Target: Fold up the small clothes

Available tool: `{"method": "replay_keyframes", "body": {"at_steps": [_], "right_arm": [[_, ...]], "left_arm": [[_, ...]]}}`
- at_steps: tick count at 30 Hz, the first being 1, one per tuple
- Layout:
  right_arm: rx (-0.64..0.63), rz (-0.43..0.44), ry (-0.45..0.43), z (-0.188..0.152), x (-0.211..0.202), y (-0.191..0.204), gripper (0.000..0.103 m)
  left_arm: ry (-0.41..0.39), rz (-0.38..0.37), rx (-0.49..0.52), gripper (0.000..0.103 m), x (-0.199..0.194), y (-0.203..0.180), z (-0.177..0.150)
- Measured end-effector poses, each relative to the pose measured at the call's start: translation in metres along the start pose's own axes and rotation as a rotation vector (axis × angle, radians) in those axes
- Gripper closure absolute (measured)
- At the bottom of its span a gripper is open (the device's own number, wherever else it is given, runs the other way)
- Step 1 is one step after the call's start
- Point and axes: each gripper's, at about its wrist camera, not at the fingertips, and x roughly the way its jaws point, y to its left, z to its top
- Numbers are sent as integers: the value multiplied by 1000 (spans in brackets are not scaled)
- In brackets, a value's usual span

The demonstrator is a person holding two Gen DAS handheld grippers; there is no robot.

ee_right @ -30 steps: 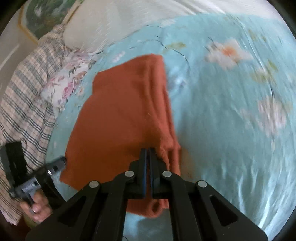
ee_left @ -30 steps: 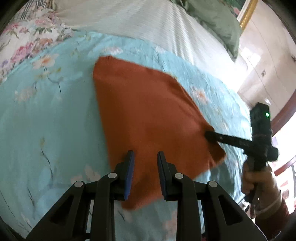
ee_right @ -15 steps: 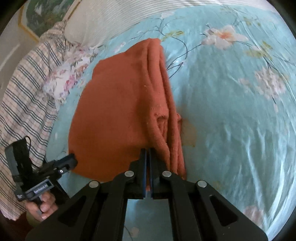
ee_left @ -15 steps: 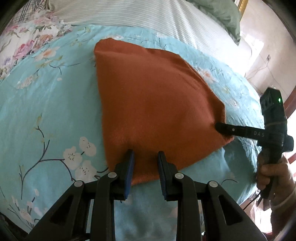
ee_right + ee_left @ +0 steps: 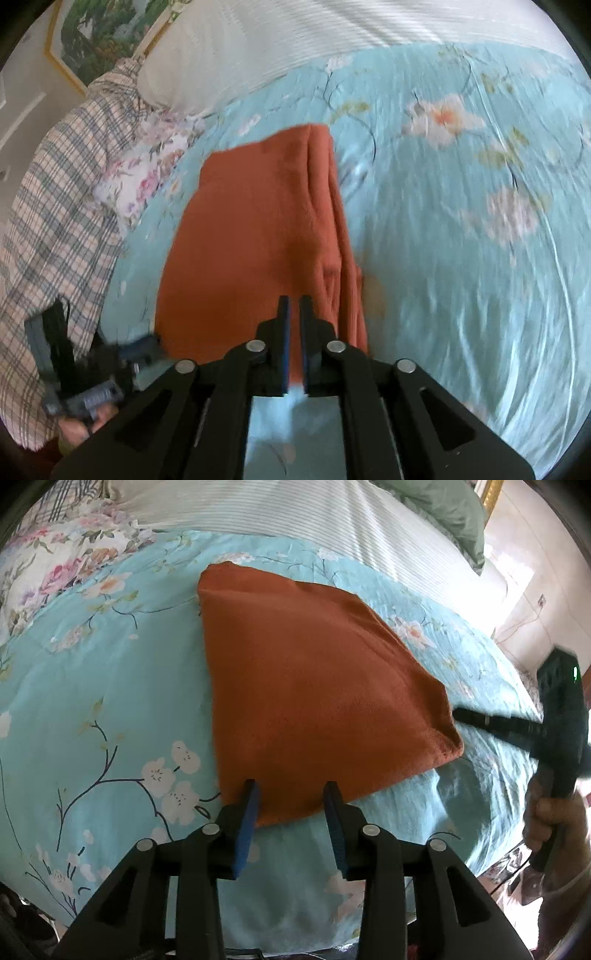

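**Both grippers at the near edge of a folded rust-orange garment**

The left gripper (image 5: 291,794) has its blue-padded fingers spread apart, their tips over the near edge of the orange garment (image 5: 310,686) with nothing pinched between them. The right gripper (image 5: 294,306) has its fingers parted by a narrow gap; cloth shows through that gap, but whether the pads touch it is hard to tell in the blurred right wrist view. In the left wrist view the right gripper's fingers reach in at the garment's right corner, held by a hand (image 5: 550,819) below the garment's level.

The garment lies flat on the teal floral bedspread (image 5: 92,701), folded into a rough four-sided shape, with stacked layers visible along its right edge (image 5: 332,229). Beyond the garment's far edge runs a white striped sheet (image 5: 295,513), with a green pillow (image 5: 443,506) past that. To the garment's left lies a pink-flowered cloth (image 5: 144,170) and, further left, a plaid cloth (image 5: 59,206). A framed picture (image 5: 99,33) hangs behind the plaid cloth.
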Motion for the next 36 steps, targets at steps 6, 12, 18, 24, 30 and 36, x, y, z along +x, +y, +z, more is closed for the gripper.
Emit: {"method": "replay_keyframes", "body": {"at_steps": [6,12,18,24,30,36], "right_arm": [[16,6,-36,47,29,-8,40],[60,47,65,73,80,-25,84],[42,2,-23,69,59,-29,99],[90,12,-3,66,66,-36,95],[57,-47,-19,58,35,-16,38],[-50,-98,-22,27,-6,18,17]], "left_arm": [[-23,13,-19,66,-8,3,11],[-37,32,-85,60,-1,25,29],[-6,34,-85,62,11,24,32],[31,60,-71,59,28,19,26],[33,53,-94,59,21,20,20],[-3,96,-87,33,1,11,13]]}}
